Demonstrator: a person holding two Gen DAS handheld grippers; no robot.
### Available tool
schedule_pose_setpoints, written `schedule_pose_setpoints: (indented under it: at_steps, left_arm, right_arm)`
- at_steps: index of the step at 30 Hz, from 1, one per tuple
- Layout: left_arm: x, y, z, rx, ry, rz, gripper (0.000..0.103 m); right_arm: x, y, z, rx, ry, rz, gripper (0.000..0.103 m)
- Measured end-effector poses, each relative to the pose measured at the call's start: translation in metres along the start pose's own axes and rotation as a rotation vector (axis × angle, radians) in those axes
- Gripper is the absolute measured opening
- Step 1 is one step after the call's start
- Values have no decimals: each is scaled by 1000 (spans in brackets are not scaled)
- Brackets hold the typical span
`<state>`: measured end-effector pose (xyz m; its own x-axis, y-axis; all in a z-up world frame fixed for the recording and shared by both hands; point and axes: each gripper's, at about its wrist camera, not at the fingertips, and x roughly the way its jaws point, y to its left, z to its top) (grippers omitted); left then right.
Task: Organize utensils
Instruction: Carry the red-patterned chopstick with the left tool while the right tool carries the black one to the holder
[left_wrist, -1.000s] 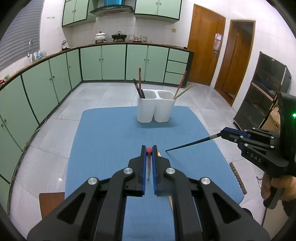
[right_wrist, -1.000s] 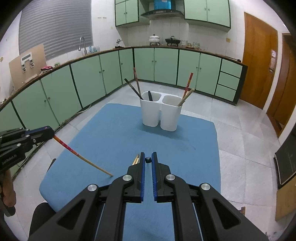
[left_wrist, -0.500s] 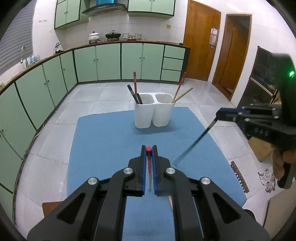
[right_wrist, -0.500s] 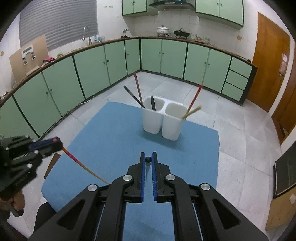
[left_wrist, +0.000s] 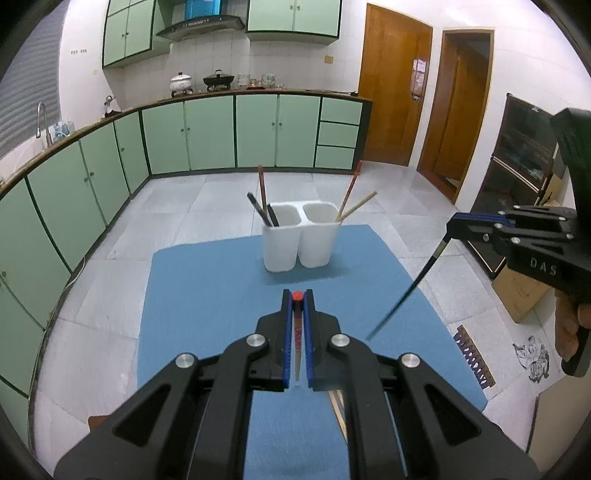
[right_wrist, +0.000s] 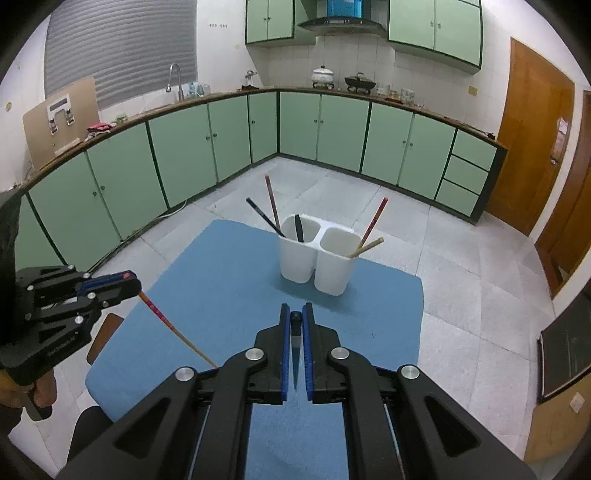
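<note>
Chopsticks are the job here: each gripper carries one, raised above the blue mat (left_wrist: 207, 295) that covers the counter. The left gripper (left_wrist: 297, 301) has its fingers clamped on a red-capped chopstick (right_wrist: 173, 326) near its top end, so the tan tip slants down, ready to drop in point first. The right gripper (right_wrist: 296, 321) is closed the same way on a black chopstick (left_wrist: 410, 291), also hanging tip down. Ahead stands the white two-compartment holder (left_wrist: 300, 243): dark sticks lean in its left cup, a red and a tan stick in its right, which suggests sorting by colour. Two more tan chopsticks (left_wrist: 338, 406) seem to lie on the mat under the left gripper, not yet collected.
</note>
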<state>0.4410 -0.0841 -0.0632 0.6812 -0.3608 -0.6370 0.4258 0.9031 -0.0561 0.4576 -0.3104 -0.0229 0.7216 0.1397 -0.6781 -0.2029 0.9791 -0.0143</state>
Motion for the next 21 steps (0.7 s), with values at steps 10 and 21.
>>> schedule_pose_setpoints:
  at_steps: [10,21]
  left_arm:
    - [0,-7,63,36,-72,-6,5]
    - [16,-10,132,36,-147,4,5]
  right_arm:
    - [-7,-8,41,9,-47,-9,6]
    - [-3,-32,108,70,-83,-15,6]
